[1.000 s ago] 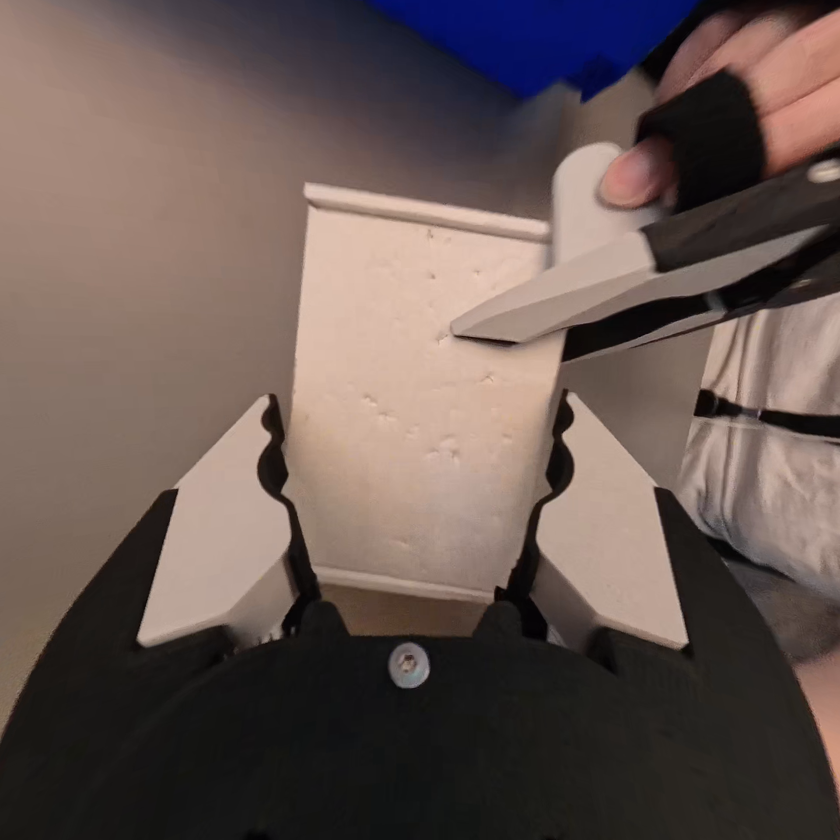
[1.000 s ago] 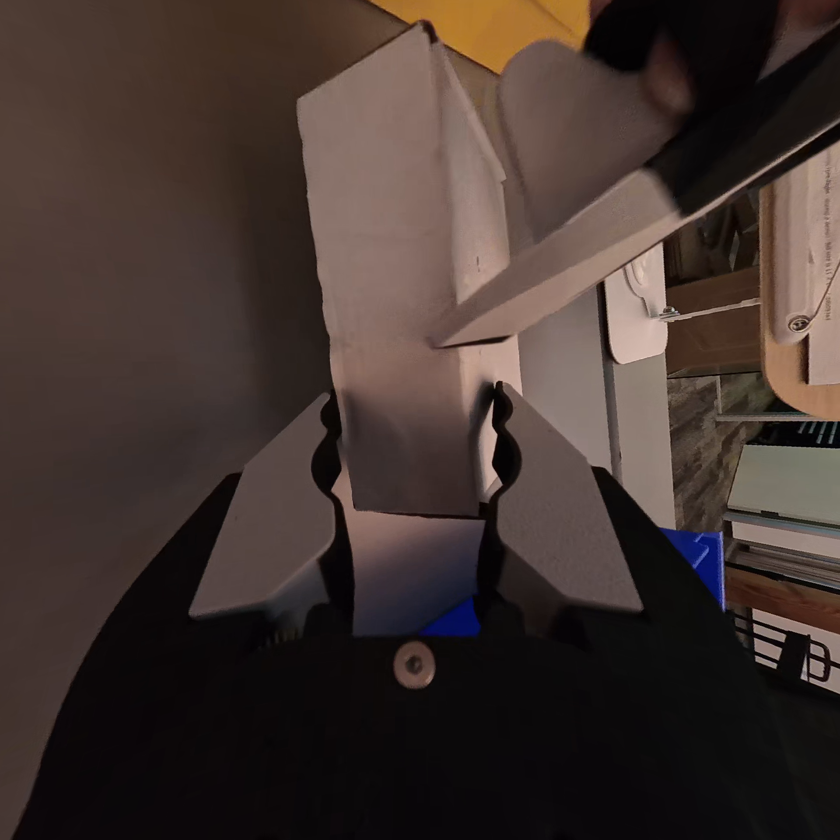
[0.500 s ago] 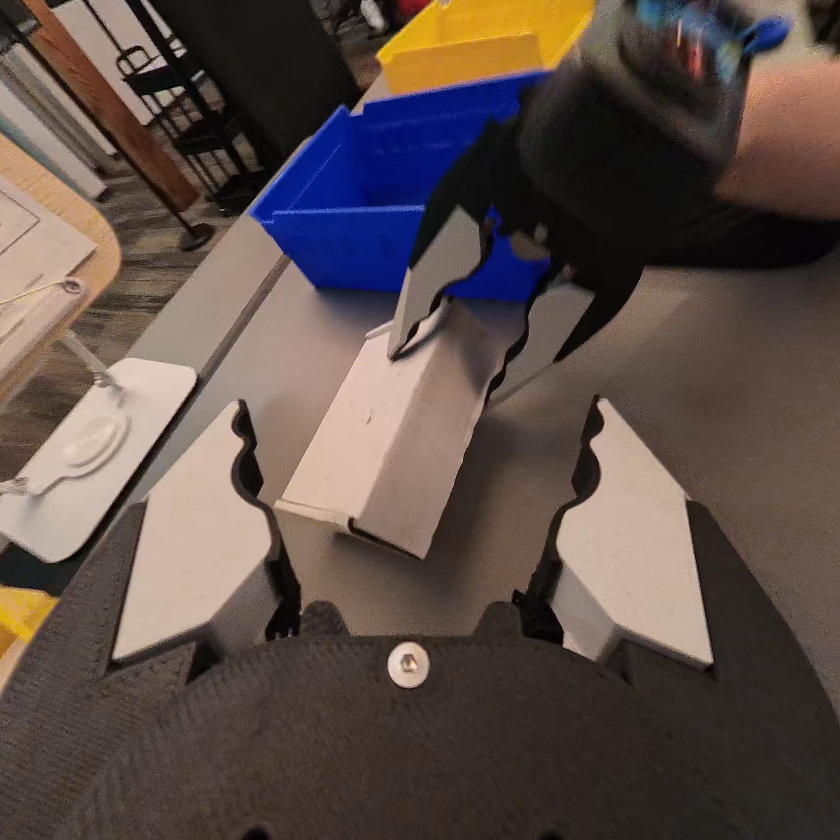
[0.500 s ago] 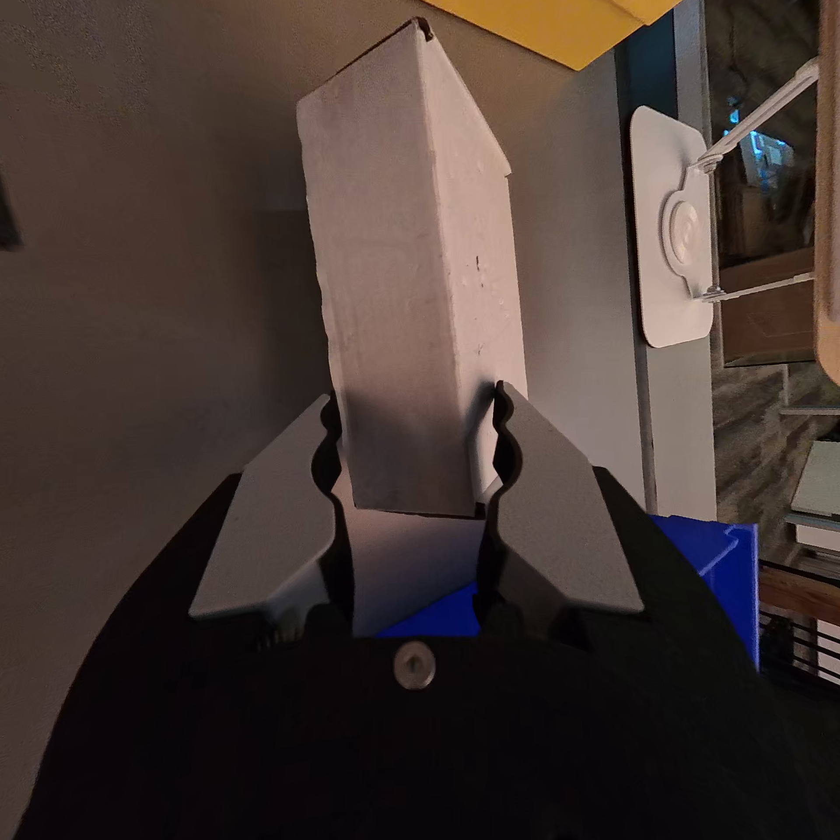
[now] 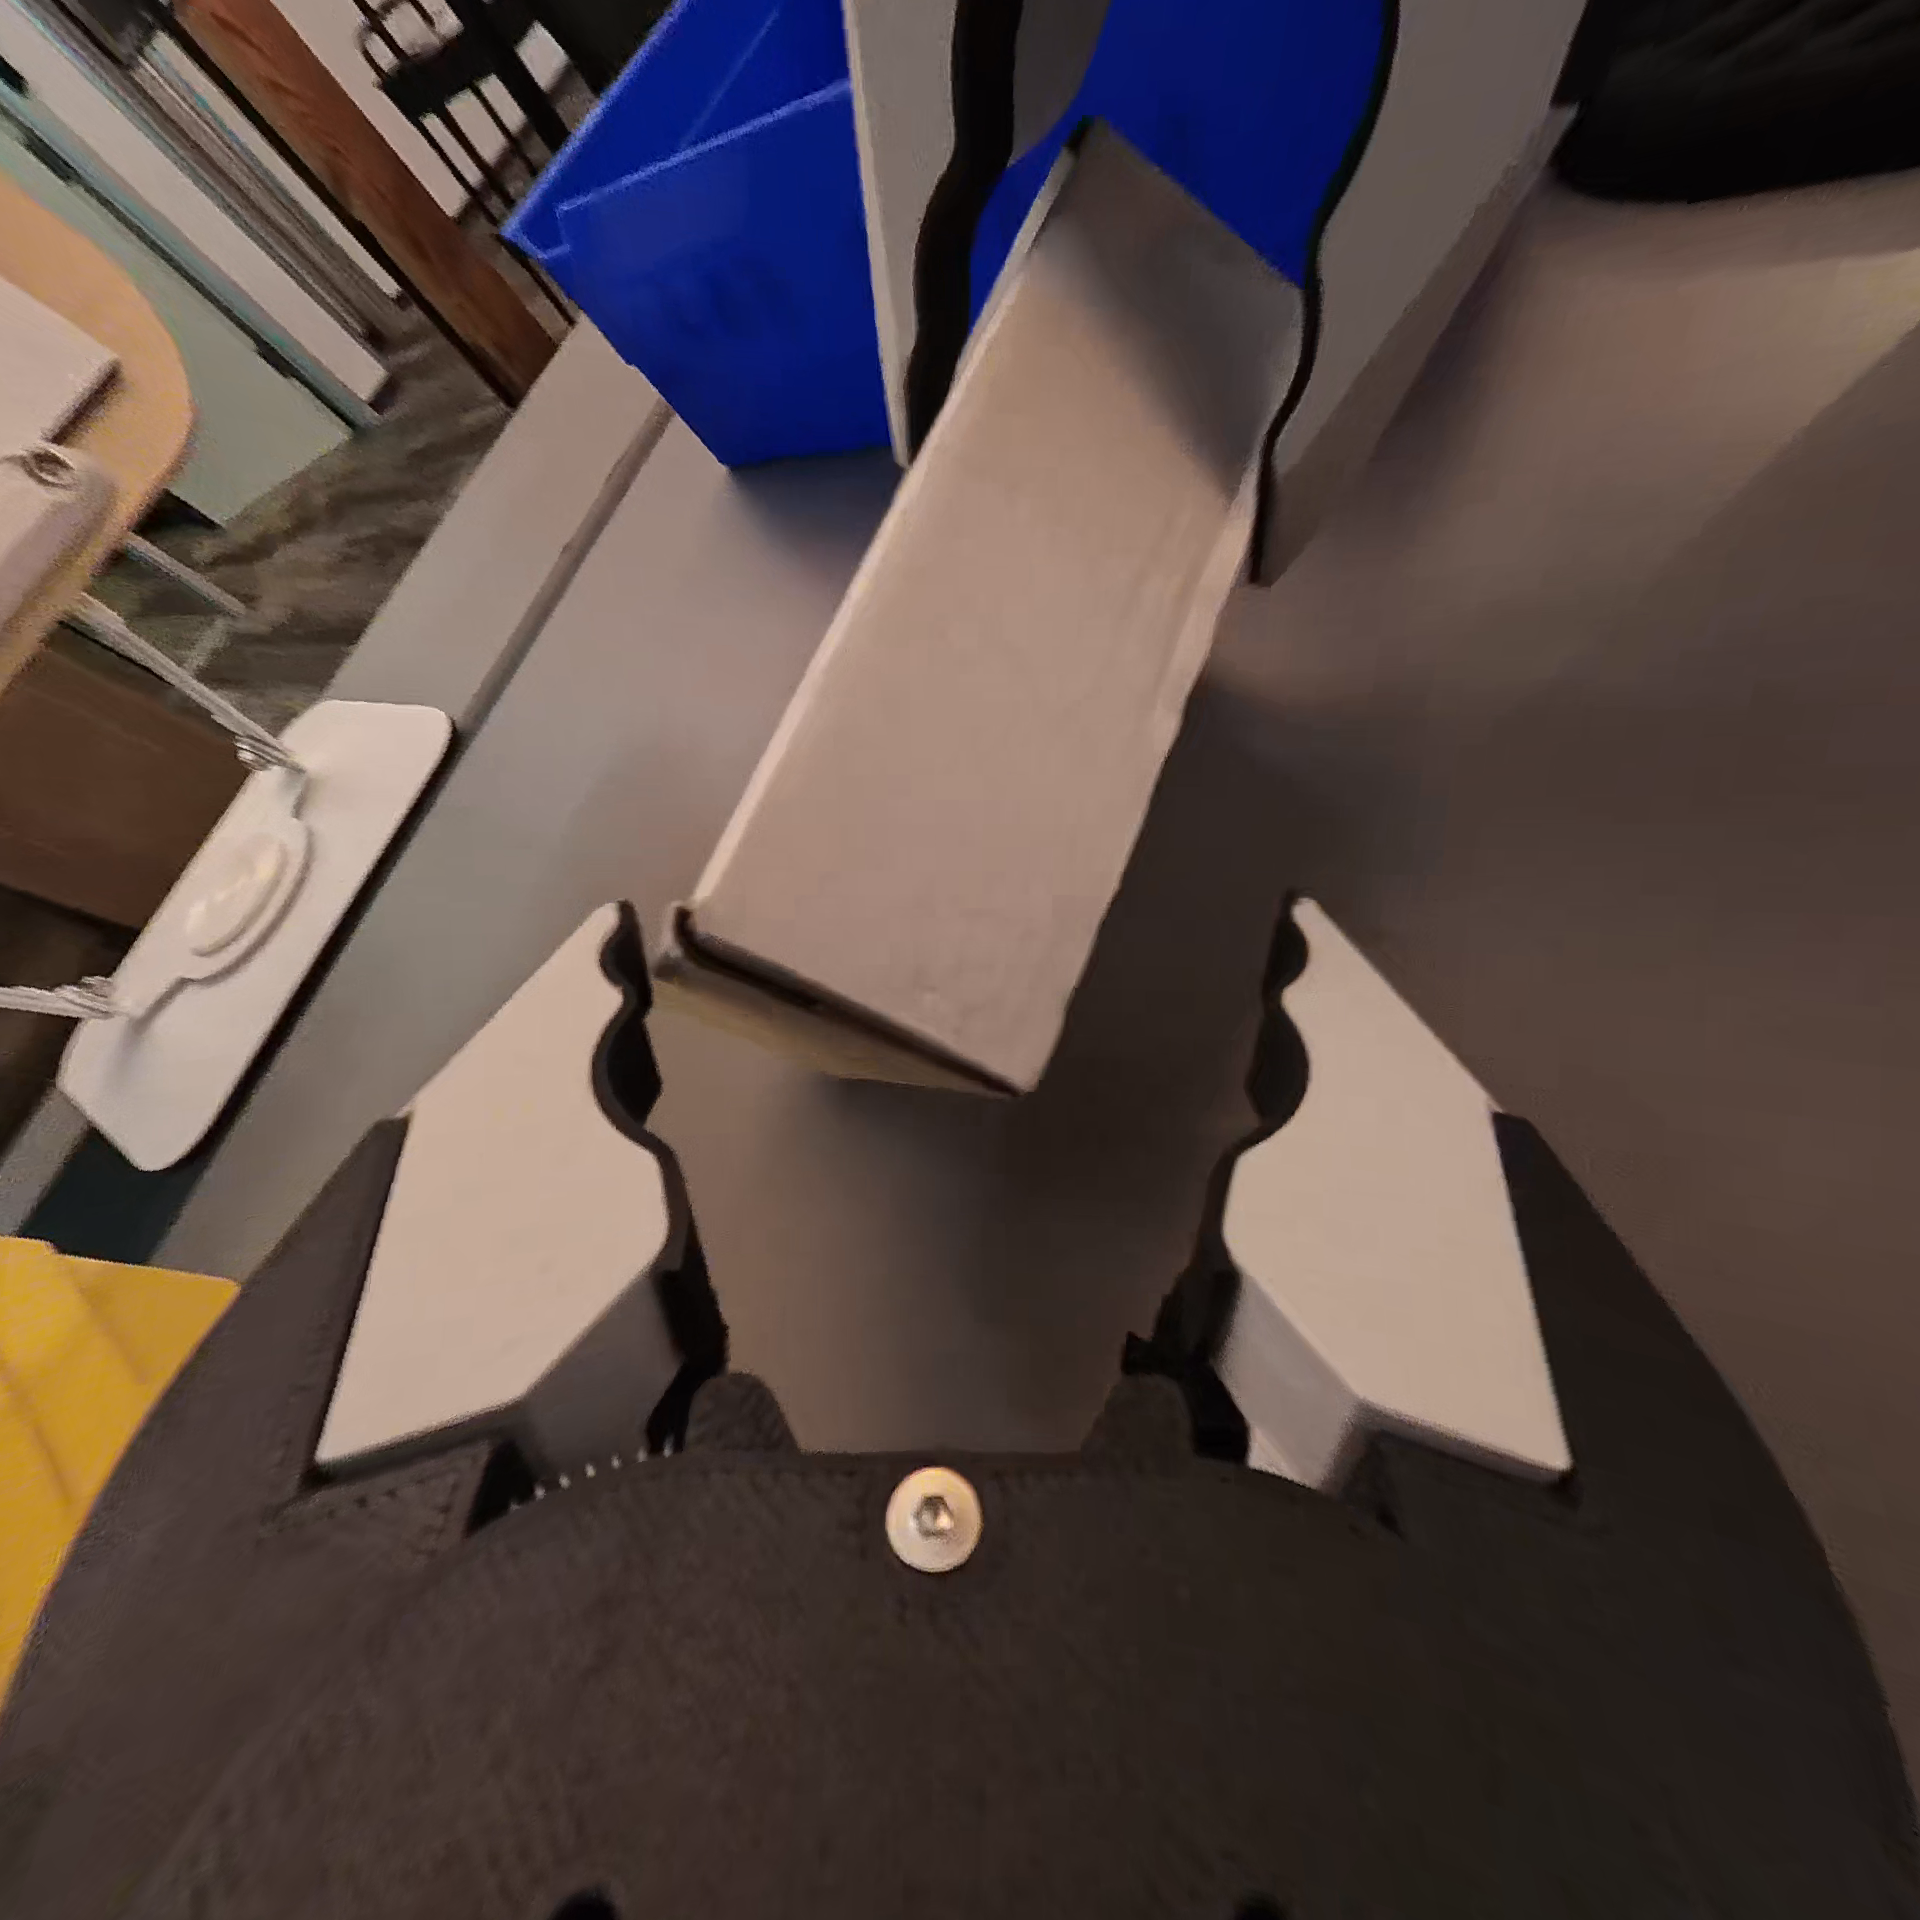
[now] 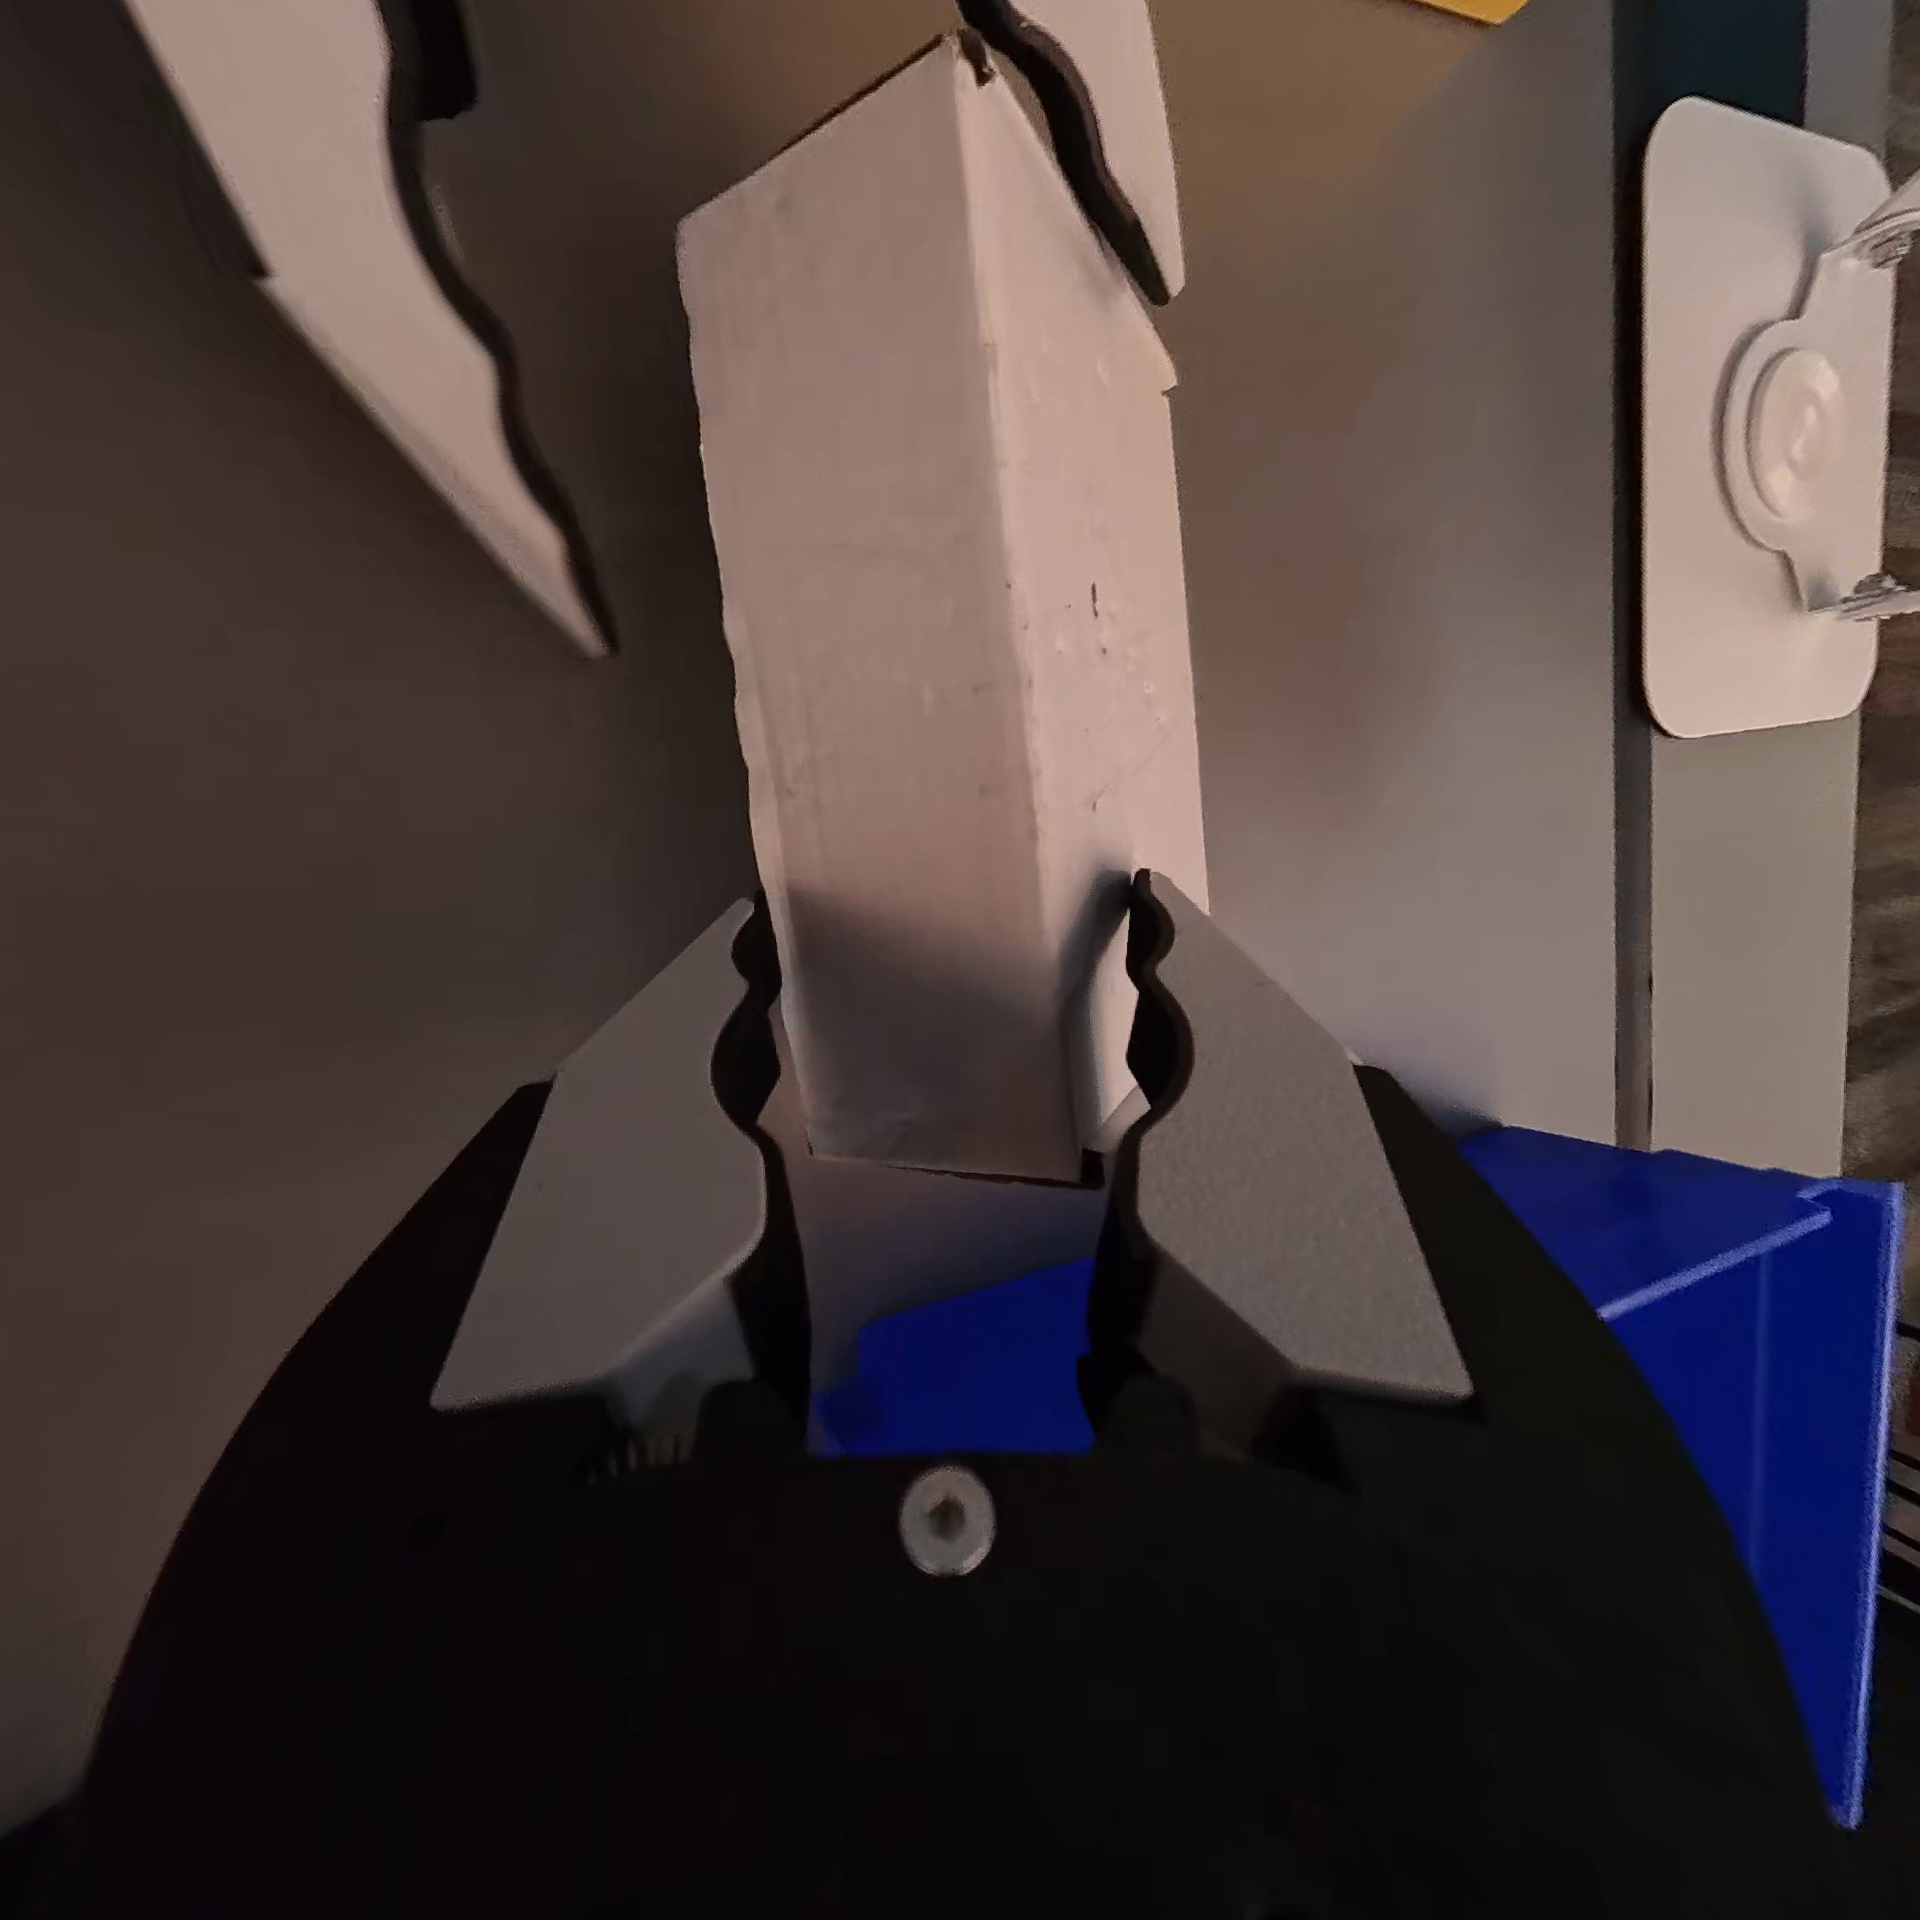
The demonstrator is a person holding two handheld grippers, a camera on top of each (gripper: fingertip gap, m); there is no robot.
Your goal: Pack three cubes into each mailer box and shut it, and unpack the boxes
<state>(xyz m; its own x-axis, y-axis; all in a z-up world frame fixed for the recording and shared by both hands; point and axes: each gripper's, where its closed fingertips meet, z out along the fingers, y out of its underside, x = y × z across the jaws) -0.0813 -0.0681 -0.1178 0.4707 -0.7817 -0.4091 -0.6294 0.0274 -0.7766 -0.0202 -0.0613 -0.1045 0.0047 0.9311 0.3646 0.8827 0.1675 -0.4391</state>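
Note:
A closed white mailer box [image 5: 987,727] lies lengthwise between my two grippers above the grey table [image 5: 1558,831]. My right gripper [image 6: 945,894] is shut on one end of the box [image 6: 914,571]; it shows at the top of the left wrist view [image 5: 1086,509]. My left gripper [image 5: 956,920] is open and empty, its jaws spread on either side of the box's other end, and its left fingertip [image 5: 613,935] is next to the box's corner. It also shows in the right wrist view [image 6: 883,473]. No cubes are visible.
A blue bin [image 5: 727,260] stands behind the box near the table's edge, and it also shows in the right wrist view [image 6: 1714,1351]. A yellow bin [image 5: 83,1403] is at the lower left. A white pad [image 5: 239,935] is fixed at the table edge. My hands' fingertips stand some 8 centimeters from each other.
My left gripper let go of the box, opened and pulled back, then came forward to the box's end. My right gripper has kept hold of the box throughout.

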